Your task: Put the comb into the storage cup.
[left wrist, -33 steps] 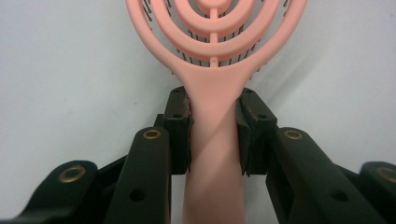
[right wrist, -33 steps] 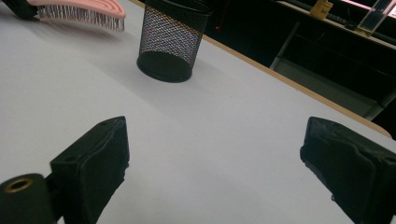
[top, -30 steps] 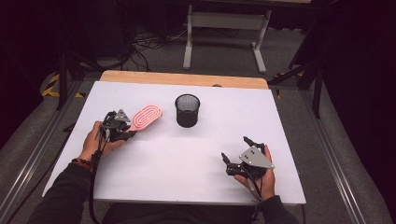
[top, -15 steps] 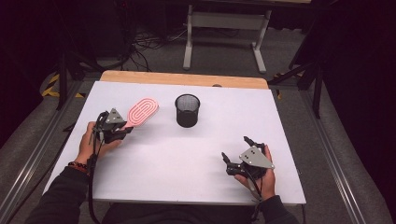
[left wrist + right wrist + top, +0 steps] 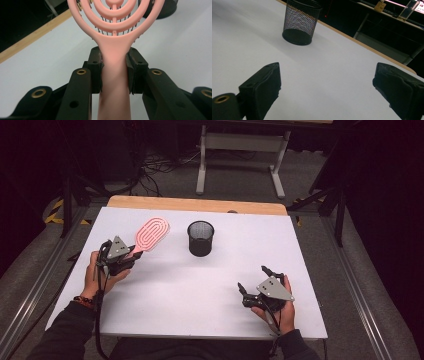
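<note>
A pink hairbrush with an open looped head is lifted off the white table at the left, its head tilted up toward the far side. My left gripper is shut on its handle, with both pads pressed on it. A black mesh cup stands upright at the table's middle back, to the right of the brush. My right gripper rests at the front right with its jaws wide open and nothing between them; it faces the mesh cup.
The white table top has a wooden strip along its far edge. Beyond it stand a metal frame leg and cables on the dark floor. Rails run along both sides of the table.
My left gripper has lifted the pink hairbrush off the table and carried it up and toward the far side, its head tilting upward. The right gripper has kept still.
</note>
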Demonstrator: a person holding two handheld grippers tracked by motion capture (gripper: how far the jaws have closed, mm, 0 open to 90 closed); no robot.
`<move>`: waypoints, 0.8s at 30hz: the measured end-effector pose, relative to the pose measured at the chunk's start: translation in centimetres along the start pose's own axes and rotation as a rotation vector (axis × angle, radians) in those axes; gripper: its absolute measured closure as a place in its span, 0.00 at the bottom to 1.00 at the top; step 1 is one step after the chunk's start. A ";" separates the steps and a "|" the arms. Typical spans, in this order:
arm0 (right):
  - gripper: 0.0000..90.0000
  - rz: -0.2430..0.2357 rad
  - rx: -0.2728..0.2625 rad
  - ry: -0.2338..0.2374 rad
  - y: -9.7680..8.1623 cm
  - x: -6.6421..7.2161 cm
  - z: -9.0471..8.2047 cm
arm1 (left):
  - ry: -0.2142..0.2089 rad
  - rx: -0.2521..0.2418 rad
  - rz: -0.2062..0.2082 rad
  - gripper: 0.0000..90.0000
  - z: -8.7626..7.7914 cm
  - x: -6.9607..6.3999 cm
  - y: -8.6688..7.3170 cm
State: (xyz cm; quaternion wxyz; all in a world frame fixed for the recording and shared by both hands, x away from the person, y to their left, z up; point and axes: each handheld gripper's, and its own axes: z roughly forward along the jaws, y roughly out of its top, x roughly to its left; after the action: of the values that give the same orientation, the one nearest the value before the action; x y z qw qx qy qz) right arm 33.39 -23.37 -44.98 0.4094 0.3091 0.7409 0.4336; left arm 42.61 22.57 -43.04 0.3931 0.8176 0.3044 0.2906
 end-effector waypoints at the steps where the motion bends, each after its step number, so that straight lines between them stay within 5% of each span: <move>1: 0.09 0.000 0.000 0.000 0.0 0.0 0.0 | 0.010 -0.008 0.009 0.77 -0.1 -0.1 0.0; 8: 0.09 0.009 -0.004 0.000 0.1 0.0 0.1 | 0.009 -0.043 0.023 0.77 -0.2 -0.8 0.2; 11: 0.08 0.023 -0.008 0.004 0.2 0.0 0.1 | -0.021 -0.063 0.005 0.77 -0.3 -1.1 0.3; 24: 0.08 0.085 -0.049 0.023 1.4 -0.3 0.1 | -0.067 -0.167 0.047 0.77 -1.2 -4.2 1.5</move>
State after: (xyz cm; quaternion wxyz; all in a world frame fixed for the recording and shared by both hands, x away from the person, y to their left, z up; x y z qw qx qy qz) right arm 33.73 -22.96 -43.71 0.3896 0.3251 0.7208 0.4722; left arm 39.43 19.32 -42.13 0.4631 0.7980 0.2466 0.2965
